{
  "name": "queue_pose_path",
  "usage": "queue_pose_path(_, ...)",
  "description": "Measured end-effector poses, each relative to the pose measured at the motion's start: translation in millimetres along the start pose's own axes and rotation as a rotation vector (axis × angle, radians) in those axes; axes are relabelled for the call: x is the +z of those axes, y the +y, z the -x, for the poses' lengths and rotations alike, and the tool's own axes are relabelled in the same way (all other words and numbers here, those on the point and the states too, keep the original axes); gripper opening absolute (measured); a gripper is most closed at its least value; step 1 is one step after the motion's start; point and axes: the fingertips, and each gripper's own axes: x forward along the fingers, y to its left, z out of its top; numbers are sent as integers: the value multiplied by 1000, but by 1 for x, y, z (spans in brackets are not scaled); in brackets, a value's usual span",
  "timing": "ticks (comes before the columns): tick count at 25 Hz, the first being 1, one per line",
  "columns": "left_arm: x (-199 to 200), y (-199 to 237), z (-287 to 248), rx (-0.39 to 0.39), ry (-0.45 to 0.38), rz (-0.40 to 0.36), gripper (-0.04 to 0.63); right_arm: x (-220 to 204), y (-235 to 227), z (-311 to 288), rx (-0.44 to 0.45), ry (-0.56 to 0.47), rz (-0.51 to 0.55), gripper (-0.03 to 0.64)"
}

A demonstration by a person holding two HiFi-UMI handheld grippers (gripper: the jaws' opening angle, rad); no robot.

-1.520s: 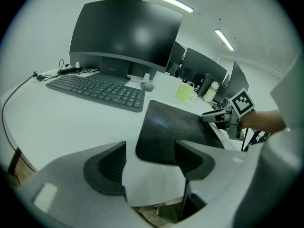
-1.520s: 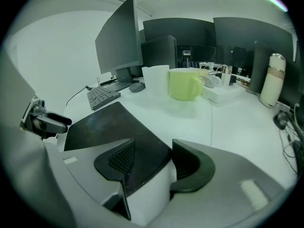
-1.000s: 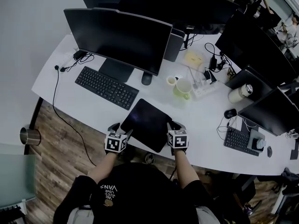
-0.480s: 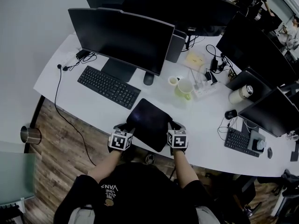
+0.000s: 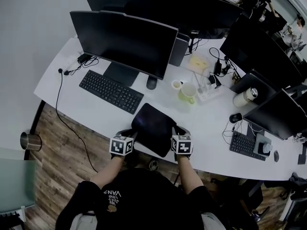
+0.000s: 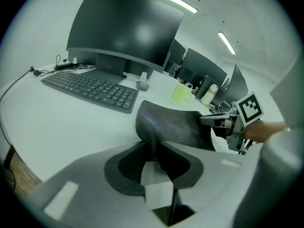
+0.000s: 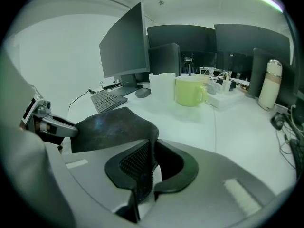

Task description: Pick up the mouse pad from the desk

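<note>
Though pinched on both sides, not safe yet! Mouse pad [image 5: 153, 123] bowed and sagging between left gripper [image 5: 130, 134] and right gripper [image 5: 176, 130], over the front edge of the desk [image 5: 91, 116]. Both sets of jaws just been closing, now nearly together, nipping only the thin floppy rim at each near corner. Could slip out on a quick lift, being held so shallowly. Could flap and swipe the green mug [image 5: 188, 93] just beyond, or the keyboard [image 5: 111, 91]. Could pull free on an uneven raise. Long axis apparently running away from the body toward the mug, angled slightly left. Far edge drooping, on the desk or off it, hard to say.
</note>
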Motion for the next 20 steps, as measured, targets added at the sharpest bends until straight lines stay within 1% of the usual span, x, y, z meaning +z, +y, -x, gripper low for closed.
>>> queue_pose_path(7,13,-11,12,-82,-65,10,66,10,5,14,-9,-27,0,49)
queue_pose_path(20,29,-24,37,-198,-123,-17,52,41,19,46,-51,-109,4,46)
